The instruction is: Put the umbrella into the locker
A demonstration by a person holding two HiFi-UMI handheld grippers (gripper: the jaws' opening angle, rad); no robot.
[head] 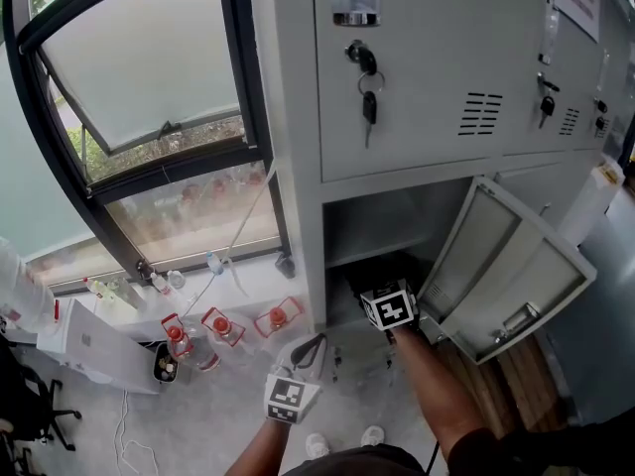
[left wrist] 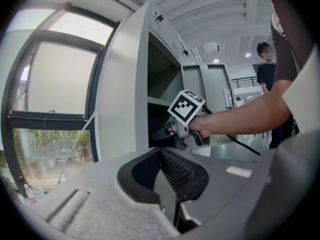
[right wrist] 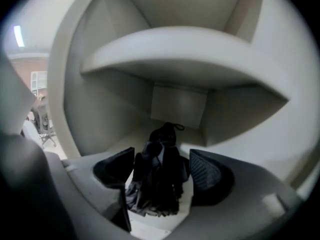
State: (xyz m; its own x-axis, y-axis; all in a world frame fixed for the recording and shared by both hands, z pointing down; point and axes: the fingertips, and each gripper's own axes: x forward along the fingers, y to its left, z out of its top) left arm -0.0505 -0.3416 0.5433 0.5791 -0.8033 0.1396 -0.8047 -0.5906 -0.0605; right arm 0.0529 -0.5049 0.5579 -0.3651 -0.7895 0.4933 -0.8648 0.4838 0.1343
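- Hanging outside the locker (head: 427, 137), the left tool (left wrist: 160, 156) has its jaws pressed together, empty.
- Right tool (right wrist: 162, 154) reaches into the open lower compartment, jaws spread wide.
- Black folded umbrella (right wrist: 155, 184) lies on the compartment floor between those jaws, neither pad pressing it.
- Door (head: 508, 266) stands open, rightmost.

A dark-framed window (head: 149, 117) has its upper pane tilted open, with a white cord (head: 238, 228) hanging down from it. Below it, three red-capped clear bottles (head: 223, 325) stand on the pale floor (head: 208, 424) near a white carton (head: 94, 350). A bunch of keys (head: 367, 92) hangs from a lock, and a person in a dark top (left wrist: 265, 69) stands well off in the background.
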